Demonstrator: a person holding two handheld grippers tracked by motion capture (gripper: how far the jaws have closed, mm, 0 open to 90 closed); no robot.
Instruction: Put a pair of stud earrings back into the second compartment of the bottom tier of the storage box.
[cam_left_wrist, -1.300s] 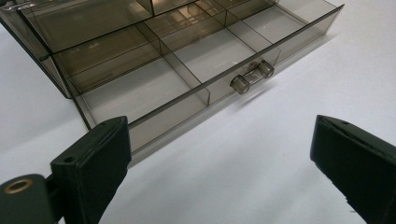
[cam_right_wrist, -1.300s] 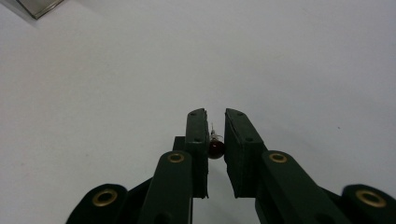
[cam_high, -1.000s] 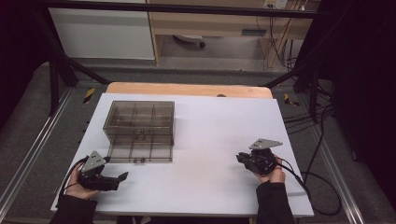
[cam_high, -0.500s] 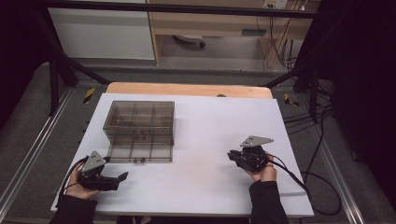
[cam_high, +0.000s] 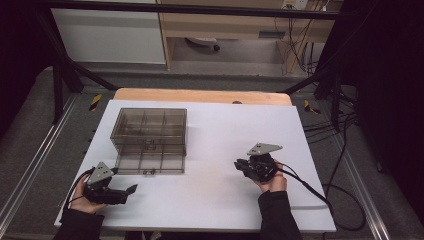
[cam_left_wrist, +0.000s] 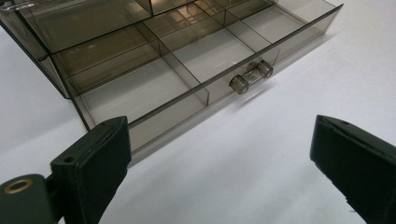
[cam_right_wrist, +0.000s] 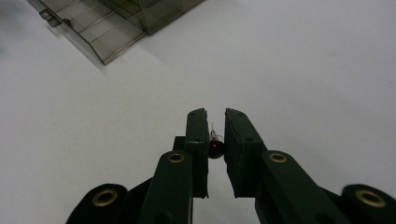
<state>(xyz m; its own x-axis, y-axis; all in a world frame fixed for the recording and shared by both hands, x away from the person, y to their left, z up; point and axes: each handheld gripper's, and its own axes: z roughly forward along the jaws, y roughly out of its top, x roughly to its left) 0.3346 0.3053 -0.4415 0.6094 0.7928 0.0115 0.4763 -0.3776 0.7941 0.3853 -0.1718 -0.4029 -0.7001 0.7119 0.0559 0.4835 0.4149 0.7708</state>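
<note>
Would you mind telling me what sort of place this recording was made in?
Probably a lab or workshop data-collection bench: a white table inside a black metal frame, loose cables on the floor, handheld grippers, and a drawer organiser.

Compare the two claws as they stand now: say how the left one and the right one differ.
The left claw has its jaws spread wide with nothing between them; the right claw is shut on a small dark red bead. The left one faces the open drawer of the clear organizer from close by; the right one is farther off over bare white table. Both are black and hand-held.
</note>
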